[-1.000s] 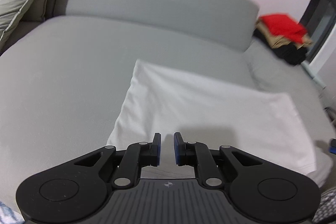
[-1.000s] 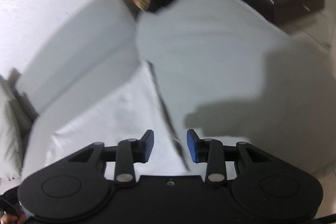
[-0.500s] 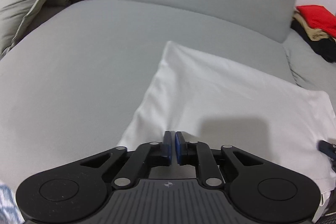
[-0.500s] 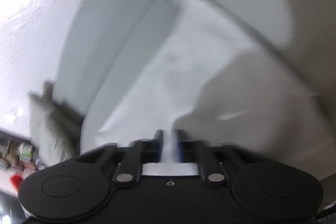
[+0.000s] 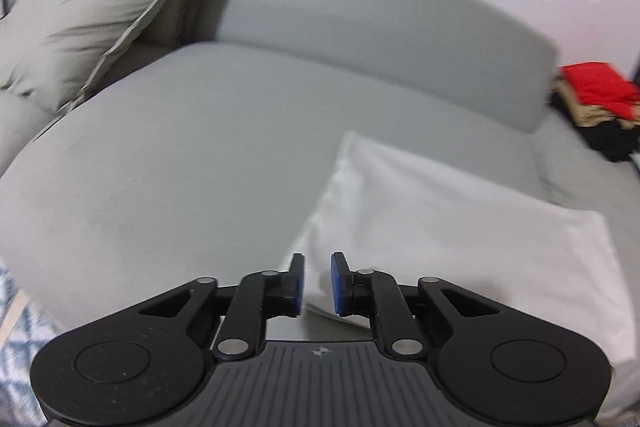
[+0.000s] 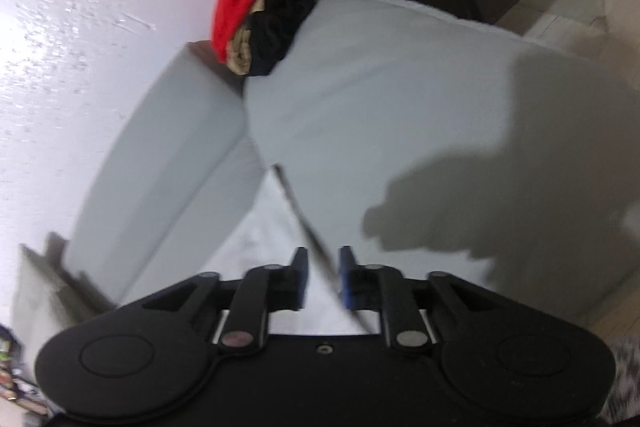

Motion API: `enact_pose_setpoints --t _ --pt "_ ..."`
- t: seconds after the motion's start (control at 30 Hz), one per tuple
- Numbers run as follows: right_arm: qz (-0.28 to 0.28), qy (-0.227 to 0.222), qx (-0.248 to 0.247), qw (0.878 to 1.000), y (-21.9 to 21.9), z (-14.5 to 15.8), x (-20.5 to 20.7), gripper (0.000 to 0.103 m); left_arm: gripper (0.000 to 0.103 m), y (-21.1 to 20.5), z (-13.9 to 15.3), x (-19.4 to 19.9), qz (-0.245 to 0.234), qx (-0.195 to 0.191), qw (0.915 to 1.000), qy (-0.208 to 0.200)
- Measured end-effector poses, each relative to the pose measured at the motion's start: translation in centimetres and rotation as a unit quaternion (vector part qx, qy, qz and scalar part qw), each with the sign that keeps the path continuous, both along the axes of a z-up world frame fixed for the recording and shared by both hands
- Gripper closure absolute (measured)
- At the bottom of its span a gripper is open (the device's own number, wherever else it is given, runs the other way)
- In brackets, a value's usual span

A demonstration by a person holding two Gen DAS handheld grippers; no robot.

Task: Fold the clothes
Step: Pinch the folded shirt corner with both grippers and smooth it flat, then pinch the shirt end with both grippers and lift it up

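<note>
We see a folded white garment (image 5: 460,227) lying flat on the seat of a grey sofa (image 5: 180,155), toward its right side in the left wrist view. Our left gripper (image 5: 317,283) hovers over the garment's near left corner; its jaws are opening, with a clear gap between the blue pads and no cloth pinched. Our right gripper (image 6: 323,281) sits over the garment's right edge (image 6: 276,239), its jaws also opening and nothing held. A grey pillow (image 5: 92,7) leans at the sofa's left end. A stack of red, tan and black clothes (image 6: 260,15) rests at the far right end.
</note>
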State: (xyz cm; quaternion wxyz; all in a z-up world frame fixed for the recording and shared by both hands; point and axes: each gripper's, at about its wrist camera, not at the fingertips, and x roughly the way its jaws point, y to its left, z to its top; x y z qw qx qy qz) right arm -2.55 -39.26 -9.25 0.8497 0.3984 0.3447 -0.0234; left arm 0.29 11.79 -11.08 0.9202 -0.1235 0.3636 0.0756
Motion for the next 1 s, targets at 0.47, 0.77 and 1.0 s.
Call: enact_pose_setpoints --t 0.47,0.77,1.0 --pt "0.057 0.101 0.159 0.98 6.4 -7.5 1.0 0.066 0.083 -7.3 -0.8 -1.4 -0.172 0.007 0.9851 0.0" --pt "-0.044 0.037 0.235 0.97 6.1 -10.9 0.7 0.07 0.083 -6.5 -1.6 -0.5 -0.147 -0.017 0.9888 0.017" --pt "-0.099 0.0 0.232 0.968 5.2 -12.7 1.9 0.069 0.082 -4.6 -1.6 0.5 -0.12 -0.035 0.9919 0.018"
